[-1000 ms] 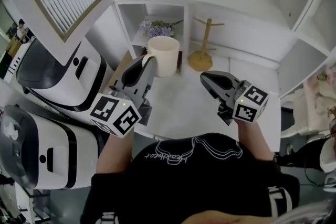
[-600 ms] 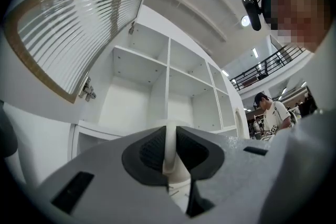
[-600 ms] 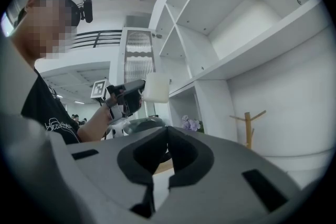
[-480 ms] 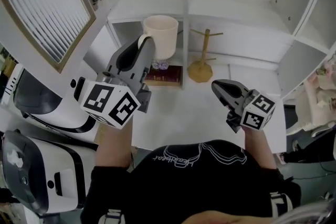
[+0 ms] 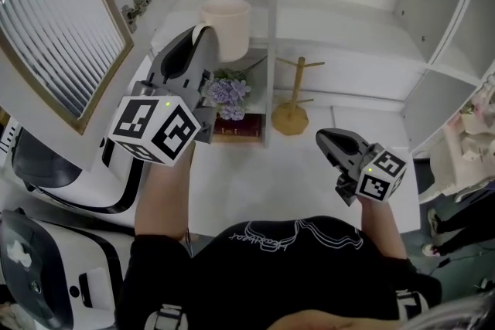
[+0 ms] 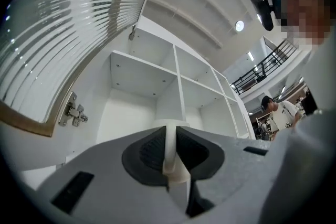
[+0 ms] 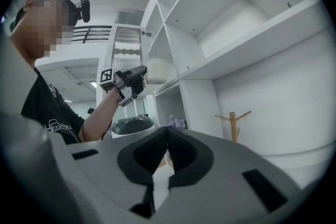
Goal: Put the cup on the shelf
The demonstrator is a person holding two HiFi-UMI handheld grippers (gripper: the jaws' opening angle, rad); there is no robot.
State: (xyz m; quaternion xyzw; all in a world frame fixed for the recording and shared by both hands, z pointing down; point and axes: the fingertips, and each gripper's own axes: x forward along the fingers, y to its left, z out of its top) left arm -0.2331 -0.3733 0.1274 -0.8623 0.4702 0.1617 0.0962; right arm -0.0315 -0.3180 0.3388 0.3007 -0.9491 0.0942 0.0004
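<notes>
A cream cup [image 5: 225, 25] hangs in the air in front of the white shelf unit [image 5: 340, 18], level with the board above the flower compartment. My left gripper [image 5: 206, 39] is shut on the cup's wall; in the left gripper view a strip of the cup [image 6: 170, 139] shows pinched between the pads of the left gripper [image 6: 170, 157], with empty shelf compartments [image 6: 139, 81] behind it. My right gripper [image 5: 328, 141] is low over the white table, shut and holding nothing. The right gripper view shows the right gripper [image 7: 167, 136] closed, and farther off the cup [image 7: 157, 71] held by the left gripper [image 7: 140, 78].
A wooden mug tree [image 5: 293, 98] stands on the table [image 5: 263, 174] by the shelf. Purple flowers [image 5: 226, 93] and a book [image 5: 236, 127] fill the low compartment. An open ribbed-glass cabinet door [image 5: 58, 35] hangs at the left. White and black appliances [image 5: 69, 166] sit below it.
My left gripper has lifted the cup from just above the table up to the upper shelf board. The right gripper has drifted a little to the right and stayed shut.
</notes>
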